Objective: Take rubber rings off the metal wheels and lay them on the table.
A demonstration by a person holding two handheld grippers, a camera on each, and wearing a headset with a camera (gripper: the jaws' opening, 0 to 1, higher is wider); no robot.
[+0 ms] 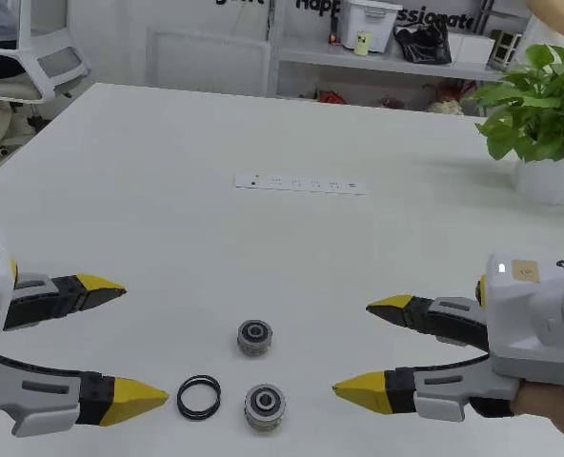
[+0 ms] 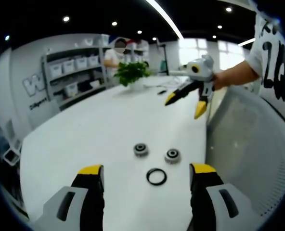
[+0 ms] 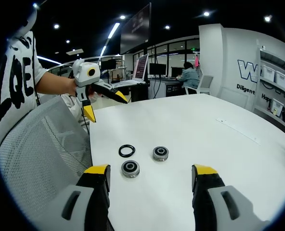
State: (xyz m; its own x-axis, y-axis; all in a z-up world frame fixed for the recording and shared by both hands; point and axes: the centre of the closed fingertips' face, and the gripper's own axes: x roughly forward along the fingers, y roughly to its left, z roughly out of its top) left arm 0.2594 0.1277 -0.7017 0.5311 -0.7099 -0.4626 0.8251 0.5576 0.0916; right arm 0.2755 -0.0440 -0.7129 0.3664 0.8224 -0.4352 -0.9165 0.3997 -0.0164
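Head view showed both tools spread wide, nothing between their jaws: the left gripper (image 1: pixel 141 340) hovered over the left of the white table (image 1: pixel 263 238) and the right gripper (image 1: pixel 353 347) over the right, yellow tips pointing toward each other. Between them one black rubber ring (image 1: pixel 198 397) lay flat on the tabletop, just beside the nearer metal wheel (image 1: pixel 264 406) (apart from it, not touching). The farther metal wheel (image 1: pixel 254 336) sat a little beyond. Whether either wheel carried a ring could not be told. A white power strip (image 1: pixel 301 184) lay farther up the table, and a potted plant (image 1: pixel 539 105) stood at its far right.
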